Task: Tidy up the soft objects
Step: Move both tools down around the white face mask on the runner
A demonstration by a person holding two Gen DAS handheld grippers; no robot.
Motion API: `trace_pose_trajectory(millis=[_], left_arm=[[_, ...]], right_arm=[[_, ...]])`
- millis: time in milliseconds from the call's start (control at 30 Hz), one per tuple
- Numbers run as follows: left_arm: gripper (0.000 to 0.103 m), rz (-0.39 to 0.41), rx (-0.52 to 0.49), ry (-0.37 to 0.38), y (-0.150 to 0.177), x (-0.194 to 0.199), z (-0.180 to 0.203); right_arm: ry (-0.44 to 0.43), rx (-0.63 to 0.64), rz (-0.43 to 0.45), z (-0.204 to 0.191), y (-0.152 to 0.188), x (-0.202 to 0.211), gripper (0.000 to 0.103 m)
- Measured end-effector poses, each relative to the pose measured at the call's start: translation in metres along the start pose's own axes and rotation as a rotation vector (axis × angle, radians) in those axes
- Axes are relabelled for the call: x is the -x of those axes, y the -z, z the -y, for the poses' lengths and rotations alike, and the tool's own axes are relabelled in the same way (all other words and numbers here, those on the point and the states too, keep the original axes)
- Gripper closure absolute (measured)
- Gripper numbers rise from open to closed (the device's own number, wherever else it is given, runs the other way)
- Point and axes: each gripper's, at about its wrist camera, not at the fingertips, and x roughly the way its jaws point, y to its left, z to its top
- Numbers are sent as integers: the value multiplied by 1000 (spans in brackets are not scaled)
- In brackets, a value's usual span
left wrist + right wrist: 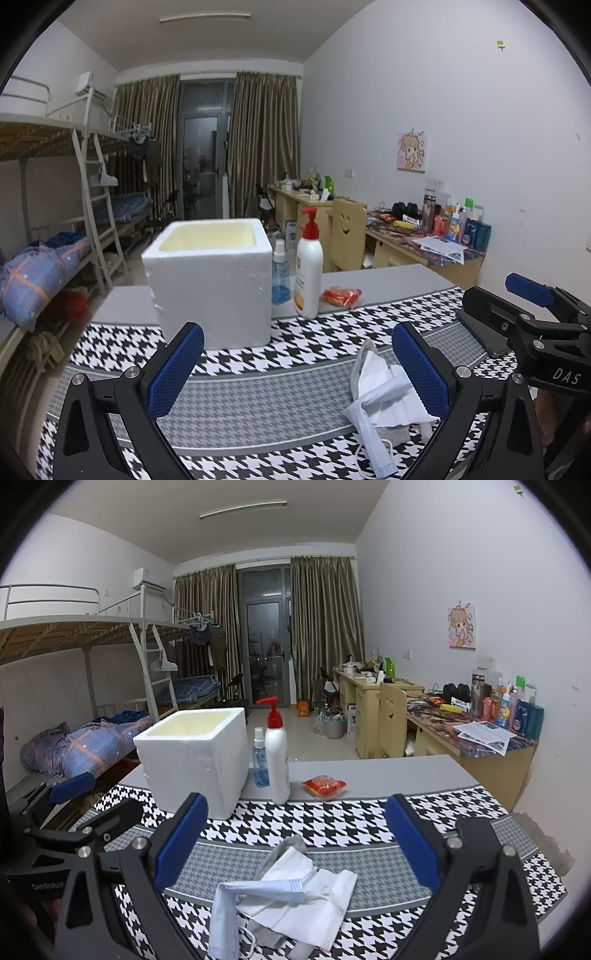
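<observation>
A small heap of soft items (384, 402), white and pale-blue face masks over a grey cloth, lies on the houndstooth mat (258, 406). In the left wrist view it sits by the right finger of my open left gripper (297, 363). In the right wrist view the same heap (291, 897) lies low between the wide-spread fingers of my open right gripper (295, 834). A white foam box (210, 280), open-topped, stands upright beyond both grippers; it shows again as the foam box (195, 757). Neither gripper holds anything.
Right of the box stand a white pump bottle (308, 266) and a small blue spray bottle (280, 273). A red snack packet (341, 295) lies on the grey tabletop (388, 280). The right gripper (535, 314) shows at the left view's right edge. Bunk beds left, desks right.
</observation>
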Motion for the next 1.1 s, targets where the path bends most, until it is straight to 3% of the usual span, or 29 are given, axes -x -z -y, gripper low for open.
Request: trace_pose_trajectory(millis=[1100], left_arm=[[1,-180,-43,64,37,-47,20]], right_arm=[[77,-43,-135,27,39,-20,4]])
